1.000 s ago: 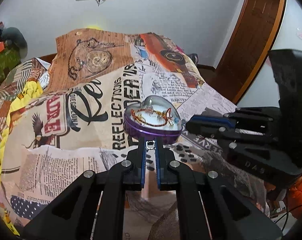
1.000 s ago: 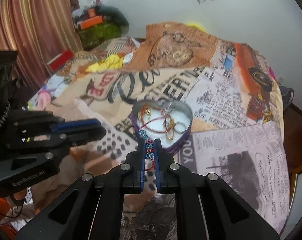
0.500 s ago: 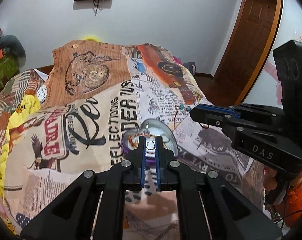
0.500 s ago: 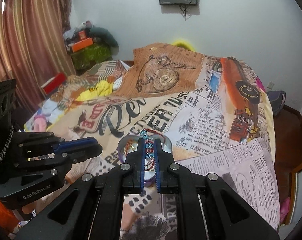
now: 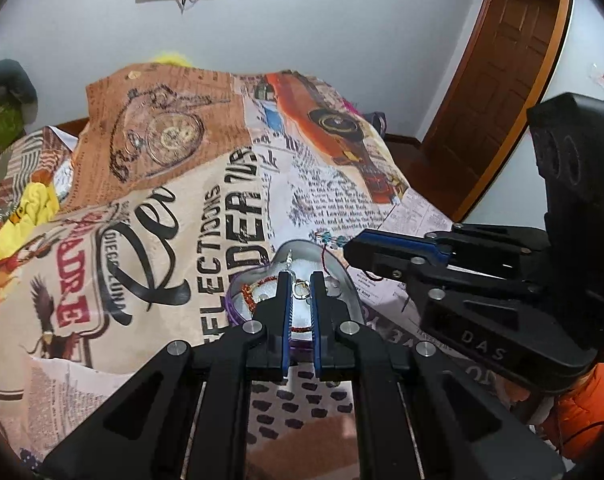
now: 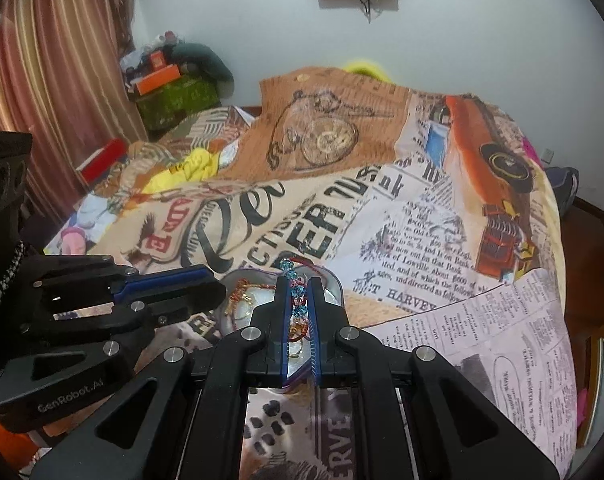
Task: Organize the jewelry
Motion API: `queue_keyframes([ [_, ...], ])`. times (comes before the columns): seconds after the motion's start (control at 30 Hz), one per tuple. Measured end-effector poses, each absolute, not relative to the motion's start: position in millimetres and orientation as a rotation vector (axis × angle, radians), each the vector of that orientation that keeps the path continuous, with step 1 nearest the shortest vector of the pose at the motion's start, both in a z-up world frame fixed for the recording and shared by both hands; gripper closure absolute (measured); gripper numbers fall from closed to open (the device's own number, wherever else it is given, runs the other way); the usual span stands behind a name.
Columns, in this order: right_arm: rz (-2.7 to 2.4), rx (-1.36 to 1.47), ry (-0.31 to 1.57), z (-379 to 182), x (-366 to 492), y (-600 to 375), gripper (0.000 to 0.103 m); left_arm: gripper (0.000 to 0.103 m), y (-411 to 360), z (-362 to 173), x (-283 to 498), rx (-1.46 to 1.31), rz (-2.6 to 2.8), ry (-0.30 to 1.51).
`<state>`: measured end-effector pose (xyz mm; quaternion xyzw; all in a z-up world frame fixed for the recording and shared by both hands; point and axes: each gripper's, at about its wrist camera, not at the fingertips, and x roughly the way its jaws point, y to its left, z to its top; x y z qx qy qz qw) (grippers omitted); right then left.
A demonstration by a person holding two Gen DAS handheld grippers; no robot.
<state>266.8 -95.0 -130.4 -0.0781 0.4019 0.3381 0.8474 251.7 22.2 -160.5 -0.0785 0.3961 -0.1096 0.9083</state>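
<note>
A purple heart-shaped tin [image 5: 344,276] with a white lining lies on the bed and holds several pieces of jewelry. It also shows in the right wrist view [image 6: 334,286]. My left gripper [image 5: 300,284] is shut on a small silver ring [image 5: 299,289] just above the tin. My right gripper [image 6: 298,294] is shut on a red cord bracelet with blue beads [image 6: 289,266], held over the tin. In the left wrist view the right gripper [image 5: 352,250] comes in from the right, with the beads [image 5: 329,237] at its tip.
The bed is covered by a newspaper-print blanket [image 5: 173,216]. A wooden door [image 5: 502,60] stands at the right. Curtains [image 6: 53,80] and a pile of boxes [image 6: 169,88] are at the far left. A yellow cloth [image 6: 199,160] lies on the bed.
Both grippers have risen and tilted over the last second; the tin now sits lower and nearer under the fingertips. The right gripper has carried the beaded bracelet to above the tin.
</note>
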Motion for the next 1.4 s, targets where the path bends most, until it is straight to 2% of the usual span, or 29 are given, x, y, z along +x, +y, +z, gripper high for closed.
queue_keyframes([
  [0.63,0.715,-0.180,0.953,-153,285,-92,0.096,0.096,21,-181,265,-0.195,-0.264,0.887],
  [0.8,0.718,-0.186,0.984,-150,284,-90,0.092,0.096,23,-177,263,-0.192,-0.238,0.885],
  [1.13,0.684,-0.219,0.897,-117,261,-98,0.089,0.094,31,-142,242,-0.197,-0.196,0.821],
  [1.4,0.648,-0.198,0.734,-59,224,-117,0.089,0.094,26,-82,202,-0.140,-0.146,0.679],
])
